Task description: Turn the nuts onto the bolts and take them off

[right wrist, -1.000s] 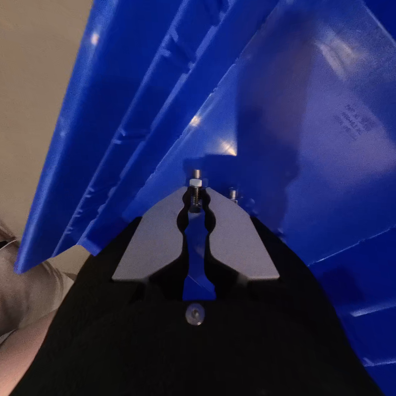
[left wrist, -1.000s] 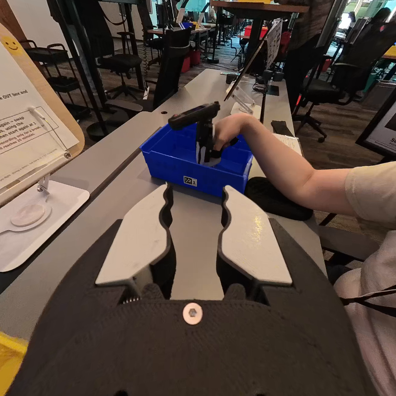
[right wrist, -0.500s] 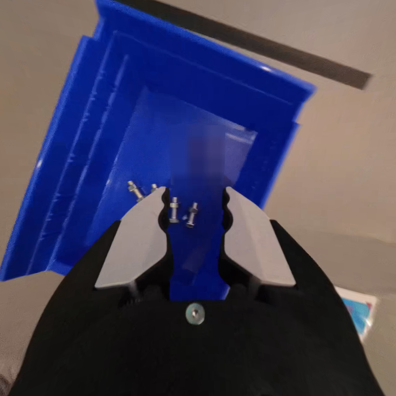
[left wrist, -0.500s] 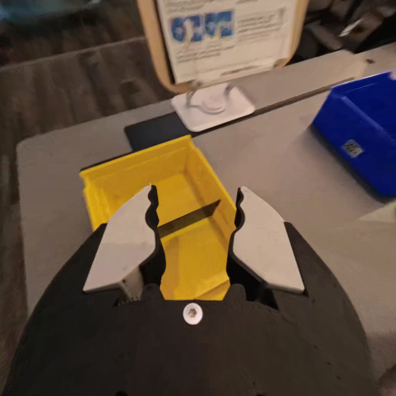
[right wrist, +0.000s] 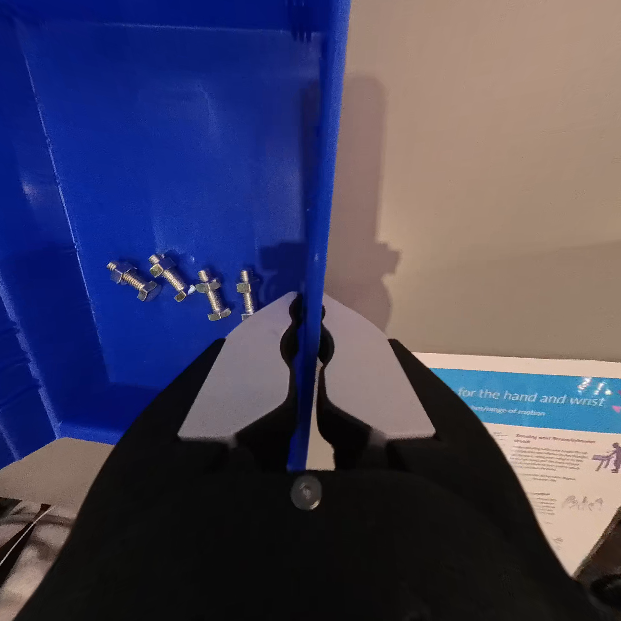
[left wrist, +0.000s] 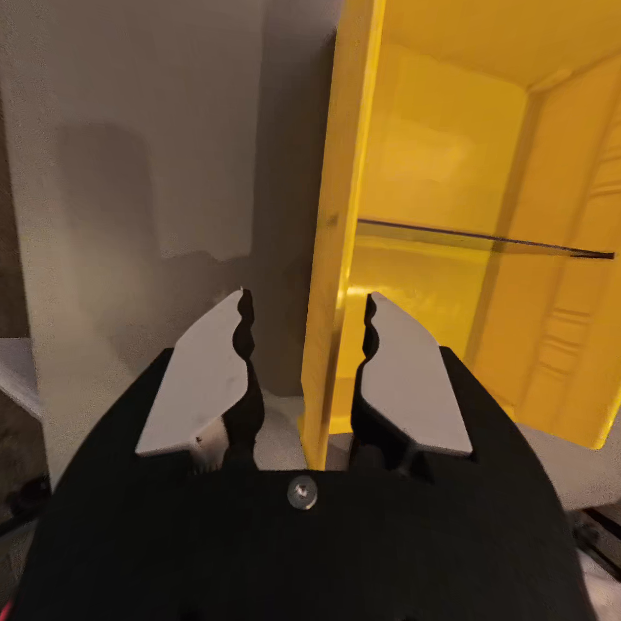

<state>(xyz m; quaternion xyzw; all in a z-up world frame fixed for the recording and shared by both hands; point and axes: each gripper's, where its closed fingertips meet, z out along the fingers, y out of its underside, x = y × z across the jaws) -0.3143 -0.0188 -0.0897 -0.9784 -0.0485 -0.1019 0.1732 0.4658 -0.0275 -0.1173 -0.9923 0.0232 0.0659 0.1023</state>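
Several bolts with nuts on them (right wrist: 211, 295) lie on the floor of the blue bin (right wrist: 168, 151) in the right wrist view. My right gripper (right wrist: 311, 297) is shut on the blue bin's right wall, which runs straight up between the fingers. In the left wrist view, my left gripper (left wrist: 305, 295) is open and straddles the left wall of the yellow bin (left wrist: 437, 168). The wall stands in the gap with room on both sides. The yellow bin's visible inside holds nothing, with a thin dark line across it.
Both bins stand on the grey table (right wrist: 470, 168), which also shows in the left wrist view (left wrist: 134, 168). A printed sheet with a blue band (right wrist: 537, 437) lies right of the blue bin. A white base (left wrist: 13, 363) shows at the far left. One gripper's finger ends stand about 80 centimetres off the other's.
My right gripper let go of a bolt in the blue bin, moved to its right wall and shut on it. My left gripper swung over to the yellow bin and lowered over its wall.
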